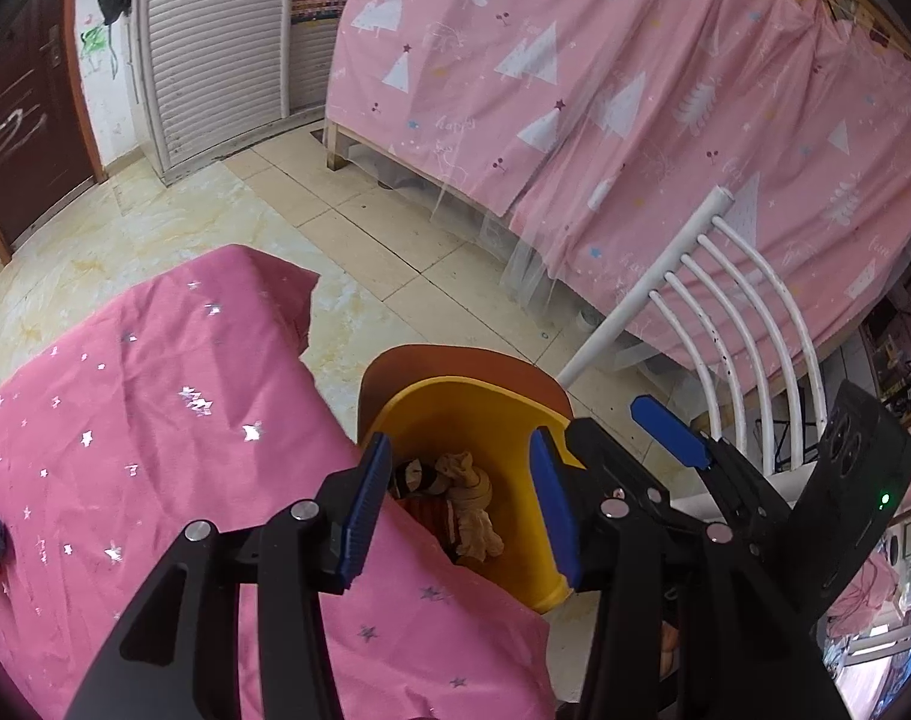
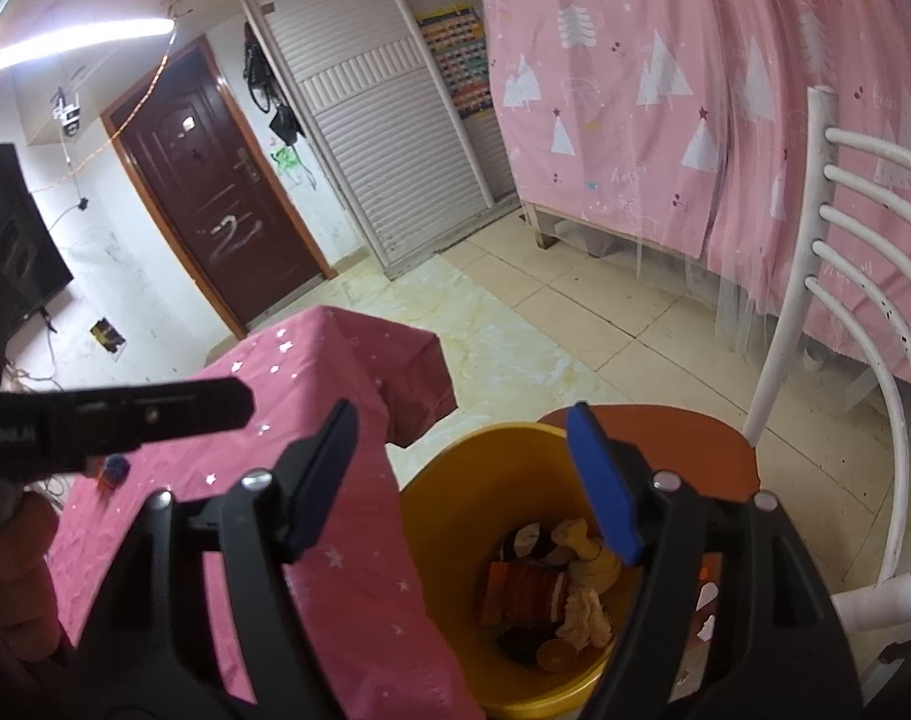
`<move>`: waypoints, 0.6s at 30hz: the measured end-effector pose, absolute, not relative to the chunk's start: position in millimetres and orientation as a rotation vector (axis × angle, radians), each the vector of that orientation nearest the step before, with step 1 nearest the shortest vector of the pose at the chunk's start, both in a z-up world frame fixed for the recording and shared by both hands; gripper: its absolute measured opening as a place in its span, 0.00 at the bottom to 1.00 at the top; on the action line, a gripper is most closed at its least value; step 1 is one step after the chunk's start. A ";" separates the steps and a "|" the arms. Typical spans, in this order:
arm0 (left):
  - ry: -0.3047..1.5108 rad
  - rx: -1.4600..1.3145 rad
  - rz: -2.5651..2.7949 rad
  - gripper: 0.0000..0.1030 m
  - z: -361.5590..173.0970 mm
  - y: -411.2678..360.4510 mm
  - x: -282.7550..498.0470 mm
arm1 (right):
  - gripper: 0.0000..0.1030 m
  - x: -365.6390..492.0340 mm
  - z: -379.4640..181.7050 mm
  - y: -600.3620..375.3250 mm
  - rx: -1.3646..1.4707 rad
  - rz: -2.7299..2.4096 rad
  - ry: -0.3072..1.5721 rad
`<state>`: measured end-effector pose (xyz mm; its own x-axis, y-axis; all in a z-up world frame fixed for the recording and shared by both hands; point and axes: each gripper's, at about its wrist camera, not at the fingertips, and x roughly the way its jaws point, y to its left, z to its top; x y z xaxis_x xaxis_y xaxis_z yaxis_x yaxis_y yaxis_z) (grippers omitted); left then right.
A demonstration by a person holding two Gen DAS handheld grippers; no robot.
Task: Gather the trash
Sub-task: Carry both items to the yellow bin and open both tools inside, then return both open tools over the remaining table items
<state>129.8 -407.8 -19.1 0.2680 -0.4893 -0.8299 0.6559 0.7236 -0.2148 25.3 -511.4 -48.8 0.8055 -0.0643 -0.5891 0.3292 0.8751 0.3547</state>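
I see a yellow bin [image 2: 449, 480] standing upright and open-topped just beside the pink-covered table, its near rim partly under the hanging cloth. Inside I see the trash [image 2: 551, 594]: crumpled cream and yellow pieces, a striped orange-brown wrapper, dark scraps and a round orange lid at the bottom. In the left view, the bin [image 1: 455, 414] shows the same trash [image 1: 467, 504].

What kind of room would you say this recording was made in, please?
Probably a bedroom in a lived-in home: a bed frame behind a pink curtain, a brown entry door, a tiled floor, and a yellow bin beside a cloth-covered table.
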 end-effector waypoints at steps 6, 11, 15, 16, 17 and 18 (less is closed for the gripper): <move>1.018 0.155 -0.745 0.40 -8.1 -375.3 139.1 | 0.69 39.4 -40.7 -488.4 0.427 -0.183 0.615; 0.973 0.155 -0.661 0.40 2.7 -333.9 151.5 | 0.69 60.0 -32.1 -456.3 0.377 -0.126 0.630; 0.947 0.141 -0.571 0.40 10.0 -294.5 167.1 | 0.69 77.4 -25.6 -426.0 0.338 -0.074 0.640; 0.946 0.131 -0.555 0.40 11.2 -284.5 171.6 | 0.70 82.2 -23.9 -417.9 0.329 -0.060 0.642; 0.944 0.122 -0.539 0.40 12.2 -273.5 175.8 | 0.70 86.3 -22.2 -411.2 0.320 -0.050 0.644; 0.943 0.118 -0.530 0.40 12.8 -266.0 179.3 | 0.70 89.5 -20.2 -405.4 0.314 -0.043 0.646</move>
